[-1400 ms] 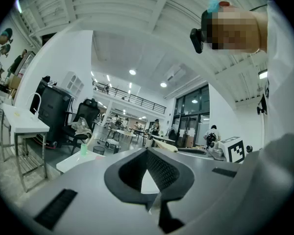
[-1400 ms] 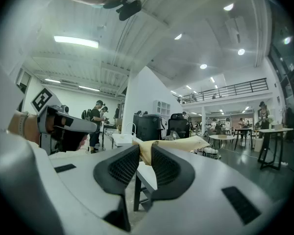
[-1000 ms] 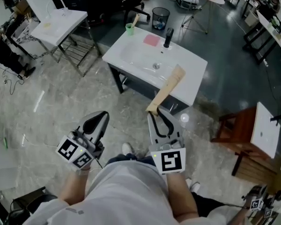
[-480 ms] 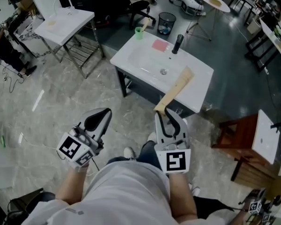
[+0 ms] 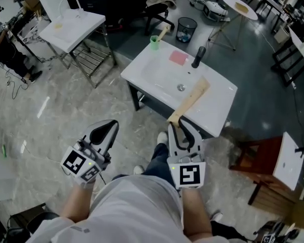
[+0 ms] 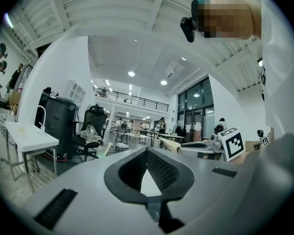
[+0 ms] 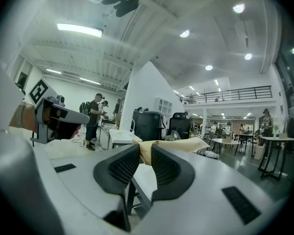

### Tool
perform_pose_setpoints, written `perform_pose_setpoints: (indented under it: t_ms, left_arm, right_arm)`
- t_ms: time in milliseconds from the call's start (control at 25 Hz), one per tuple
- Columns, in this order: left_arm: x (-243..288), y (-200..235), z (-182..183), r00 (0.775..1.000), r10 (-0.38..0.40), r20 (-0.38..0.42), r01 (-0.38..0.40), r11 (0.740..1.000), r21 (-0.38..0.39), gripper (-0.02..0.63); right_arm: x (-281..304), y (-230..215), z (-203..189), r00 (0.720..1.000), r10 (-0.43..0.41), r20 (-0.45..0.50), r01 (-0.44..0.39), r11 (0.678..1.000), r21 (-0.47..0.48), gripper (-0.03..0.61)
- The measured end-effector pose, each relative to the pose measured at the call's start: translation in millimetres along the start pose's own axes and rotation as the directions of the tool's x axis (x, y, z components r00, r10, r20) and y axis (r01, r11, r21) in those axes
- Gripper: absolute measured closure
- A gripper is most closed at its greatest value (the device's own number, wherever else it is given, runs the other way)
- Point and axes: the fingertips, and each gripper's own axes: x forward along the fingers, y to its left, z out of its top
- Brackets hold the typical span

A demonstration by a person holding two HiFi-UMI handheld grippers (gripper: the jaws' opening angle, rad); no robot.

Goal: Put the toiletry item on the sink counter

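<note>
The toiletry item (image 5: 190, 100) is a long tan tube or box. My right gripper (image 5: 178, 123) is shut on its near end, and its far end reaches over the front edge of the white sink counter (image 5: 157, 72). In the right gripper view the item (image 7: 176, 145) sticks out level from between the pads of that gripper (image 7: 144, 153). My left gripper (image 5: 109, 126) hangs over the floor to the left of the right one, short of the counter. Its jaws (image 6: 147, 153) meet at the tip with nothing in them.
On the counter are a black faucet (image 5: 197, 57), a pink pad (image 5: 178, 57) and a green cup (image 5: 154, 42) with a stick in it. A second white sink (image 5: 71, 24) stands on a metal rack at the far left. A wire bin (image 5: 186, 29) stands behind, a brown stool (image 5: 258, 156) to the right.
Both grippers and the person have come closer to the sink counter, which now lies nearer in the head view. The right gripper still holds the tan item; the left stays shut.
</note>
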Motion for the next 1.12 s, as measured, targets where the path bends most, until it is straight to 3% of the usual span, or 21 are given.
perform_pose_setpoints:
  t_ms: [760,1120]
  left_arm:
    - [162.6,119.3,-16.4,0.989,0.141,-0.034,-0.143,0.989,-0.046,0.598]
    - [250.3,149.7,-7.3,0.978,0.207,-0.031,-0.208,0.976,-0.059,0.598]
  right_arm:
    - [184.5,-100.0,-65.9,0.984,0.169,-0.058,-0.168,0.985,0.029,0.494]
    - [253.7,-166.4,-69.8,0.965,0.253,-0.061,-0.252,0.967,0.029,0.494]
